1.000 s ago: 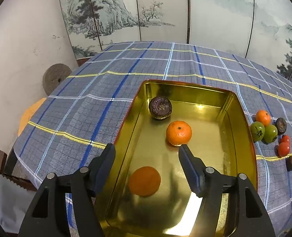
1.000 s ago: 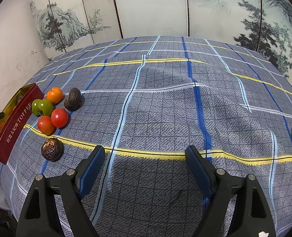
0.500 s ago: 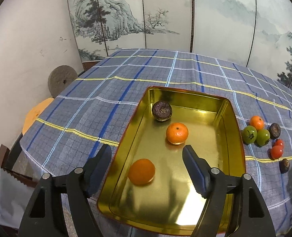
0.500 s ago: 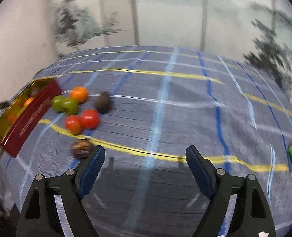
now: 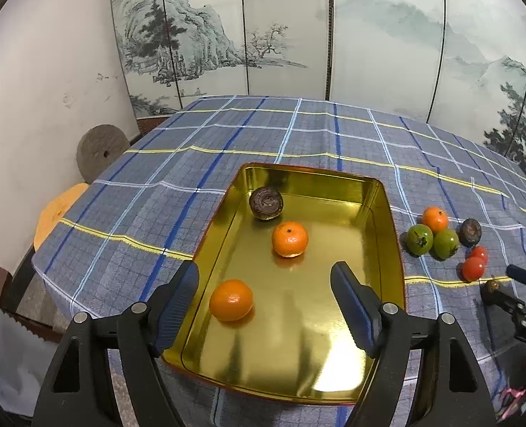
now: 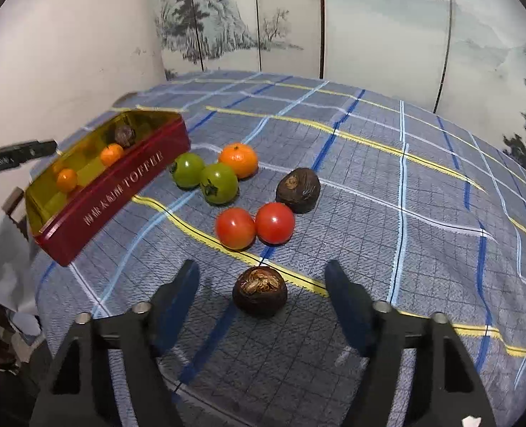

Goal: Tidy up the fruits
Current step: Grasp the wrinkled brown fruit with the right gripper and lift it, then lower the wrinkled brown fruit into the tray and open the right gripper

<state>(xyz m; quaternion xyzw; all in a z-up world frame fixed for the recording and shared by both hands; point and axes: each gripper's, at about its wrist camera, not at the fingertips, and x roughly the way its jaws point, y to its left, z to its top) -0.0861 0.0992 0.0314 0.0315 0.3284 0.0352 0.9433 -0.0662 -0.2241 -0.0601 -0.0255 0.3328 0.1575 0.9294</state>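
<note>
A gold tin [image 5: 384, 213] with red outer walls [image 6: 120, 188] holds two oranges [image 5: 290, 239] [image 5: 231, 300] and a dark brown fruit [image 5: 266, 203]. My left gripper [image 5: 265, 286] is open and empty above the tin's near half. On the cloth lie an orange [image 6: 238, 160], two green fruits [image 6: 219, 182] [image 6: 188, 170], two red tomatoes [image 6: 235, 228] [image 6: 275, 222] and two dark brown fruits [image 6: 298, 189] [image 6: 260, 291]. My right gripper [image 6: 261, 284] is open, with the nearest brown fruit between its fingers, apart from both.
The table has a blue plaid cloth [image 6: 405, 178]. A painted folding screen [image 5: 298, 28] stands behind it and a white wall [image 5: 42, 71] on the left. A round stone disc [image 5: 102, 151] leans by the wall. The right gripper shows at the left wrist view's right edge [image 5: 515, 291].
My left gripper has drawn back from the tin, so more of it shows. My right gripper has swung left and come down around the nearest brown fruit.
</note>
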